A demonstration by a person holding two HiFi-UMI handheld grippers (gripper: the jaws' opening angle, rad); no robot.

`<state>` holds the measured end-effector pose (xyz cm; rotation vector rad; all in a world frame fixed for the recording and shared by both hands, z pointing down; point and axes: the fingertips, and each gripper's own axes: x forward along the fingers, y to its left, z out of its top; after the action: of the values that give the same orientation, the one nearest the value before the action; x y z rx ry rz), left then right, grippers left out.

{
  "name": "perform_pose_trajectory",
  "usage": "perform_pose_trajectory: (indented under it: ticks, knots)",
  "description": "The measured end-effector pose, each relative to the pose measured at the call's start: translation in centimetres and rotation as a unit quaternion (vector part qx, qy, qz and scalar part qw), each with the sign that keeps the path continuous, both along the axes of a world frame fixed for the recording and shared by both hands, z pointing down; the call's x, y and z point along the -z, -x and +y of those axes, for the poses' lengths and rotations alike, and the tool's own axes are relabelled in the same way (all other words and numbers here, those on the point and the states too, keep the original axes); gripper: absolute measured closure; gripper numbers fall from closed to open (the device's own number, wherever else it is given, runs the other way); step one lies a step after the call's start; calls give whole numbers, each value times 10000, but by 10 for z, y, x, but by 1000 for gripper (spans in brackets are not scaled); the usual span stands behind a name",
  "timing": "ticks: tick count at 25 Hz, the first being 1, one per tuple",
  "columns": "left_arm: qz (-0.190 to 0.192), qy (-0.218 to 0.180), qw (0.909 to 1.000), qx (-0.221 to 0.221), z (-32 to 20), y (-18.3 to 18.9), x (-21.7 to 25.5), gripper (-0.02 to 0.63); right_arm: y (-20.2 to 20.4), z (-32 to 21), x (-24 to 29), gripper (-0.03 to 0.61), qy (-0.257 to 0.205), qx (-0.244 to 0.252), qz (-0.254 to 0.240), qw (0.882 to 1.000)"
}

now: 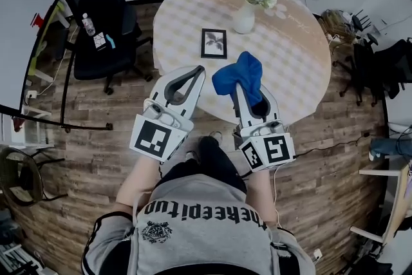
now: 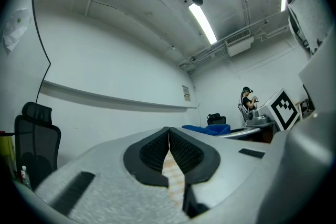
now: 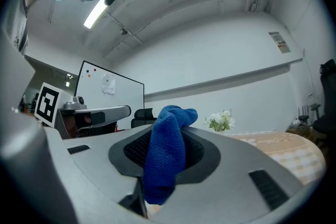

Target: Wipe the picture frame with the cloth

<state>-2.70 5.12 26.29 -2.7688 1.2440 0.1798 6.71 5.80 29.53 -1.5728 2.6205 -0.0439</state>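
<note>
Gripping the cloth (image 1: 239,74) in its clamped jaws, the right gripper (image 3: 167,134) is hovering over the table's (image 1: 296,67) near edge at the centre of the head view. The left gripper (image 2: 169,131) is hanging beside it with jaws pressed together on nothing. The frame (image 1: 214,43) is sitting, apparently flat, just above them and apart from the cloth, so wiping is probably only being approached. The next move is likely calling for lowering the cloth up and leftward onto the glass, perhaps with the left gripper steadying it. A vase (image 1: 244,18) is standing beyond the frame, a chair (image 1: 96,3) is waiting at upper left, and wood floor (image 1: 84,158) is spreading around.
</note>
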Motion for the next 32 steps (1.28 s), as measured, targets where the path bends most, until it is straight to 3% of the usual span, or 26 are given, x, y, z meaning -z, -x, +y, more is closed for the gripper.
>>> perform_pose_trajectory:
  ticks: [15,32]
  knots:
    - [-8,28,9998,216,-100,-12,2,595,-5,-105,2,480,29,345,26,9994]
    - [-75,228,9961,847,-197,-27,-10,595,-19,-212,-17,480,287,1027,-30,9943]
